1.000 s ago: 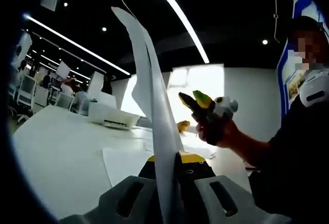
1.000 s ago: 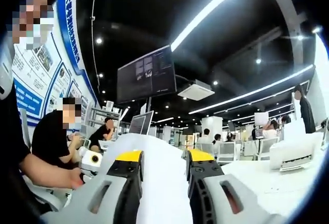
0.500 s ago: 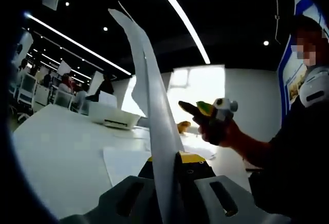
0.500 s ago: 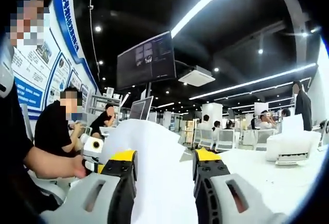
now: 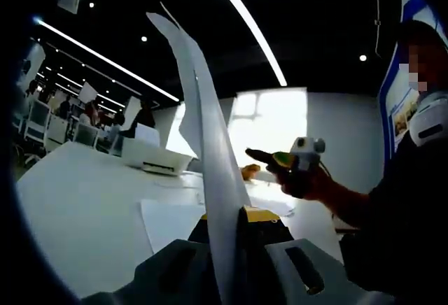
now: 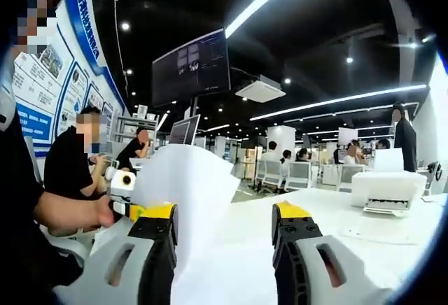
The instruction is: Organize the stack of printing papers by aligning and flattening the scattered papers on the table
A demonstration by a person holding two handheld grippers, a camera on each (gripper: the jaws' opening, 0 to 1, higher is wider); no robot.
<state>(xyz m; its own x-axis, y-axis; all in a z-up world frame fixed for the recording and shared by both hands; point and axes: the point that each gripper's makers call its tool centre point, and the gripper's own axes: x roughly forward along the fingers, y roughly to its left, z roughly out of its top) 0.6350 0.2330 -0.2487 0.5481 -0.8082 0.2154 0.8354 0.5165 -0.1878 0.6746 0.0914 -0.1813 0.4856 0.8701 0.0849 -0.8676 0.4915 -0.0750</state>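
While clamped upright, unmarked paper (image 5: 210, 158).

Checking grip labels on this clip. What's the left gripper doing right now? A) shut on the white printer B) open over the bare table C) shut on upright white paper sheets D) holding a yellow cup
C: in the left gripper view the left gripper has its yellow-tipped jaws closed on the thin white paper sheets, which rise edge-on between them above the white table.

White paper (image 5: 210, 165) on a white table (image 5: 77, 207); grey grippers (image 6: 224, 224) tipped yellow; blue-and-white wall posters (image 6: 52, 74).
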